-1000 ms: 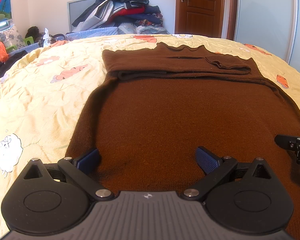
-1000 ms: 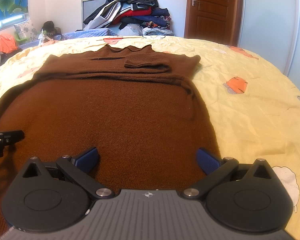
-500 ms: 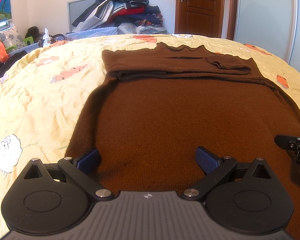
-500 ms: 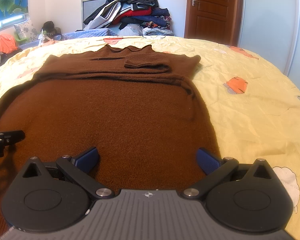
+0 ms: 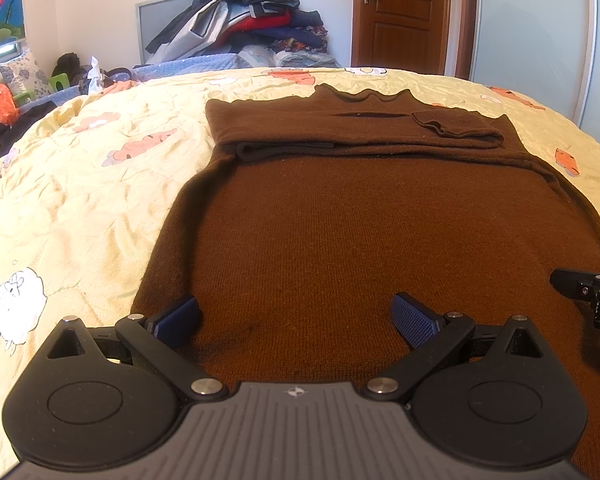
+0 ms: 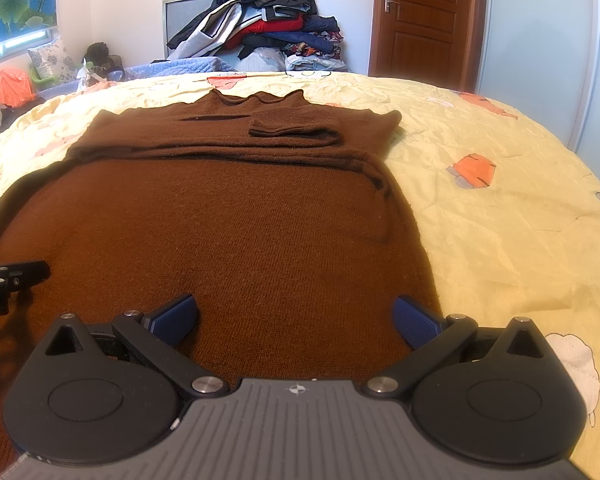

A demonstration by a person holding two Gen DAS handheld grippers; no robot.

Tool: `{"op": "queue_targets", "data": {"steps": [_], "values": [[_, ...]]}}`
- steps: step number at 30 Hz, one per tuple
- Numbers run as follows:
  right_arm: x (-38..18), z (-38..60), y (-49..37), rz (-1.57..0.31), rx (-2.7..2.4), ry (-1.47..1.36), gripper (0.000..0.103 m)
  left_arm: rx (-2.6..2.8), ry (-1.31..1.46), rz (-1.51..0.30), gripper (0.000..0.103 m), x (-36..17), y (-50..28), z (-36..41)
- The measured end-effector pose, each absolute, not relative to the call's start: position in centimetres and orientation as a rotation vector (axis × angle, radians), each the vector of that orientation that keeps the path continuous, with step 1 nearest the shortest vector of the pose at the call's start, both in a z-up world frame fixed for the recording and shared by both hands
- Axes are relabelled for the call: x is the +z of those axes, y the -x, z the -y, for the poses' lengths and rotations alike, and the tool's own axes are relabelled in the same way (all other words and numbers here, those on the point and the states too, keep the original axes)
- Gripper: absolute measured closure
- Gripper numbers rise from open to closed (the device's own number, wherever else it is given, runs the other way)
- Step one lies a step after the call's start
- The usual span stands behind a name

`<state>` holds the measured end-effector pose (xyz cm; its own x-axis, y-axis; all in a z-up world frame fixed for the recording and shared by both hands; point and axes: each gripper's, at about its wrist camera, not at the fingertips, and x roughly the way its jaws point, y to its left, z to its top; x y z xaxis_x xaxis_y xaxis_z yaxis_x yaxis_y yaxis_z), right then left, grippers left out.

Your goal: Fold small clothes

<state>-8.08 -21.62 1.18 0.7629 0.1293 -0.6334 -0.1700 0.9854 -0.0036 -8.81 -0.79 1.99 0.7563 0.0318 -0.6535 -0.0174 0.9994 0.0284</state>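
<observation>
The brown sweater (image 5: 340, 240) lies flat on the yellow quilt (image 5: 80, 200), sleeves already folded across its chest, with the left gripper (image 5: 296, 316) and right gripper (image 6: 296, 316) both spread wide over its near hem — next, I judge, pinch that hem and carry it toward the collar.

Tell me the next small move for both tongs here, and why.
Probably lower both and close on the near hem. The left tongs and right tongs are open over the sweater, holding nothing. Its sleeves already lie folded across the chest, so the remaining fold likely brings the hem toward the collar.
</observation>
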Motion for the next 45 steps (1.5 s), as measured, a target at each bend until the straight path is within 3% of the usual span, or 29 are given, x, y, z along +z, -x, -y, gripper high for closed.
{"op": "queue_targets", "data": {"steps": [8,17,25,33,37,42,45], "values": [[1.7,21.7,9.5,-0.714,0.158,0.071,0.000,-0.019,-0.062,-0.786,0.000,2.8,10.7,1.0],[2.4,24.7,17.5,-0.752,0.293,0.142,0.000,-0.122,-0.117,-0.811,0.000,2.9,17.5,0.2],[4.4,30.4,17.2,-0.939,0.330,-0.167,0.000,-0.046,-0.086,-0.848,0.000,4.0,17.7,-3.5],[3.0,33.4,14.5,-1.075,0.499,-0.617,0.000,-0.180,0.352,-0.934,0.000,4.1,15.4,-9.3],[2.6,31.9,14.7,-1.157,0.610,-0.648,0.000,-0.447,0.716,-1.051,0.000,2.6,14.8,-11.7],[2.3,32.3,15.1,-1.164,0.615,-0.720,0.000,-0.464,0.871,-1.066,0.001,1.5,15.6,-13.8],[2.1,32.5,14.7,-1.165,0.608,-0.768,0.000,-0.426,0.863,-1.072,0.023,1.5,15.8,-14.1]]}}
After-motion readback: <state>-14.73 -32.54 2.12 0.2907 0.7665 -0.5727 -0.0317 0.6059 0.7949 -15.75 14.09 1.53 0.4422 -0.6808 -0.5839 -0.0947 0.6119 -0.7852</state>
